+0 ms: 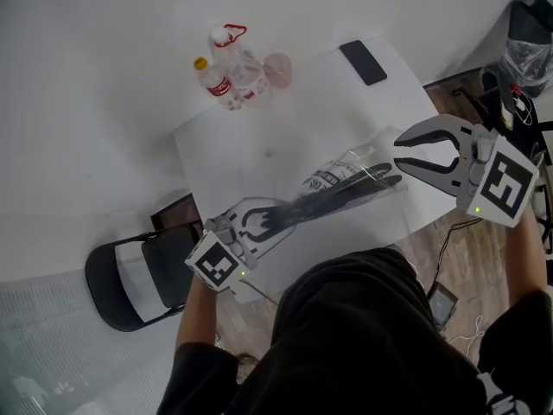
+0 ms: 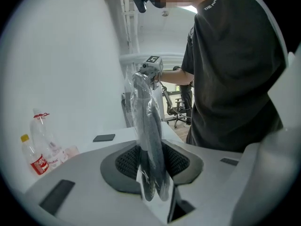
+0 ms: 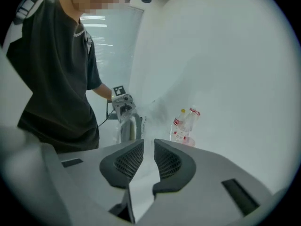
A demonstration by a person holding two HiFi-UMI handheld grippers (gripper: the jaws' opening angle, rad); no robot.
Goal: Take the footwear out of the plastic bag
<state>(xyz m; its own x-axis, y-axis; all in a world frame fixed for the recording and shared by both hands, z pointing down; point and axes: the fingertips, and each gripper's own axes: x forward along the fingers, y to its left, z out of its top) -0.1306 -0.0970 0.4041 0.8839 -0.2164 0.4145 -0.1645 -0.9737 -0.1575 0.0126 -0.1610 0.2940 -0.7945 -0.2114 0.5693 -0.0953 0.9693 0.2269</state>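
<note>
On table [image 1: 259,145], black footwear [image 1: 337,199] (clear bag [image 1: 350,164])

Head view: from above, steeply down onto table [image 1: 259,158]. Left gripper view, right gripper view: low, close behind own jaws, facing each other across it. All three share bottles [image 1: 232,74] and plastic bag [image 1: 346,178].
</note>
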